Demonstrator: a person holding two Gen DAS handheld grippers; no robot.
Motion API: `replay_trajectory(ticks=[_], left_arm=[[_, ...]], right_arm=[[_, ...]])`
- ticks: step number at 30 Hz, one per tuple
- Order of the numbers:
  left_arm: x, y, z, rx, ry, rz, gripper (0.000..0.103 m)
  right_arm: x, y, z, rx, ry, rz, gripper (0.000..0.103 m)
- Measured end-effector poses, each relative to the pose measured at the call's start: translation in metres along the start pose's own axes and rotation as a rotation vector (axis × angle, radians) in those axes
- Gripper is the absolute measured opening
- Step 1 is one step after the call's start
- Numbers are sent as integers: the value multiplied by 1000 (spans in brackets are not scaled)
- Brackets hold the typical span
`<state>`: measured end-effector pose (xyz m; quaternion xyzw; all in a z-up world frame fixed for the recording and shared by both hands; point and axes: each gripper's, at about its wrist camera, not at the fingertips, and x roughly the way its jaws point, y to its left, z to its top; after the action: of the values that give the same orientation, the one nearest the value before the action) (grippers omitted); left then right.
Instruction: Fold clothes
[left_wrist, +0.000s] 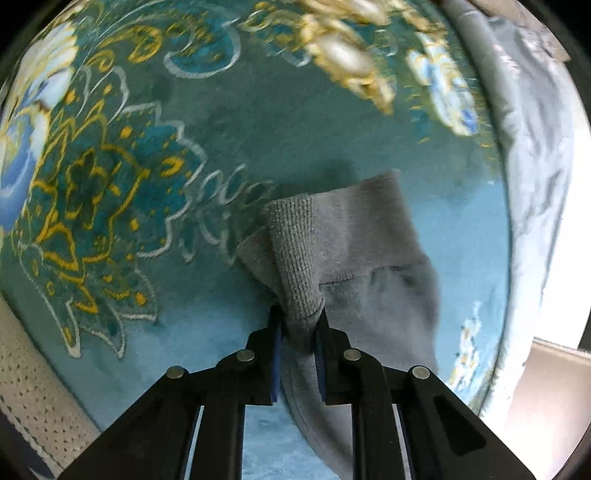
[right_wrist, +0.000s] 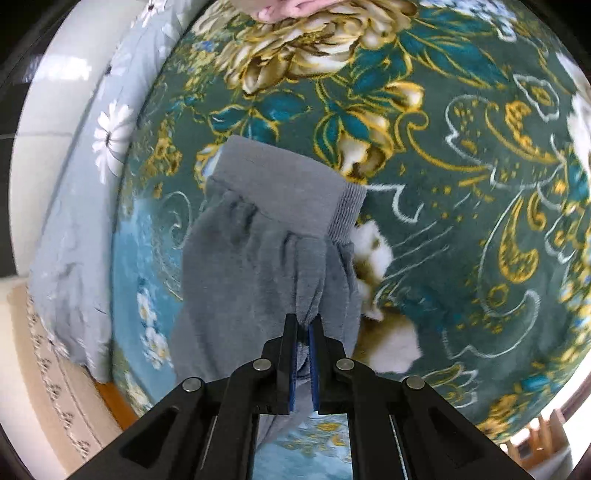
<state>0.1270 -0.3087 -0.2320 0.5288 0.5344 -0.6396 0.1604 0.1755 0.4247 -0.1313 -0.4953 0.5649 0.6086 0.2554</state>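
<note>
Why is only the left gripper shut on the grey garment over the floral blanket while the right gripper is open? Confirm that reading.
Not quite. The right gripper is not open: the right wrist view shows it shut on a bunched fold of the grey garment. The rest holds: the left gripper is shut on the garment's ribbed band, over the floral blanket.
</note>
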Motion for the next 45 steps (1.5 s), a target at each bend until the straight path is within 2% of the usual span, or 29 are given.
replay_trajectory(ticks=[2, 7, 13, 14, 16, 17, 19, 22, 28, 29, 32, 33, 35, 38, 41, 43, 45], left_arm=[[-3, -7, 2, 17, -8, 5, 15], [-6, -11, 3, 22, -10, 17, 15], [6, -13, 8, 19, -4, 50, 15], [6, -13, 9, 19, -1, 52, 15], [7, -14, 10, 17, 4, 55, 15], [8, -14, 10, 11, 5, 54, 15], [9, -13, 10, 1, 5, 52, 15], [10, -14, 10, -3, 6, 55, 16], [12, -16, 11, -13, 6, 52, 16], [12, -15, 11, -20, 5, 48, 16], [12, -16, 12, -41, 0, 44, 16], [11, -17, 12, -46, -2, 47, 16], [10, -22, 12, -54, -7, 61, 16], [-3, -46, 12, -49, -37, 57, 15], [-21, -87, 18, -11, -60, -2, 14], [-34, -123, 26, 17, -70, -65, 14], [-48, -179, 52, 54, -100, -153, 13]], right_arm=[[-8, -4, -4, 2, -17, 40, 6], [-2, -24, -13, 46, 0, -2, 6], [13, -31, -14, 97, 12, 24, 10], [13, -32, -14, 94, 18, 20, 14], [13, -37, -16, 98, 22, 31, 33], [16, -40, -17, 111, 25, 42, 50], [22, -45, -21, 135, 30, 62, 53], [35, -49, -26, 171, 34, 74, 53], [52, -62, -32, 288, -6, 200, 48], [53, -60, -33, 291, -9, 208, 44], [54, -59, -35, 322, -25, 219, 24], [51, -55, -35, 328, -31, 223, 19], [39, -34, -28, 299, -44, 237, 17], [20, -4, -18, 256, -64, 258, 16], [0, 34, -3, 210, -83, 295, 15], [-16, 70, 11, 159, -100, 334, 15], [-36, 102, 21, 92, -128, 386, 15]])
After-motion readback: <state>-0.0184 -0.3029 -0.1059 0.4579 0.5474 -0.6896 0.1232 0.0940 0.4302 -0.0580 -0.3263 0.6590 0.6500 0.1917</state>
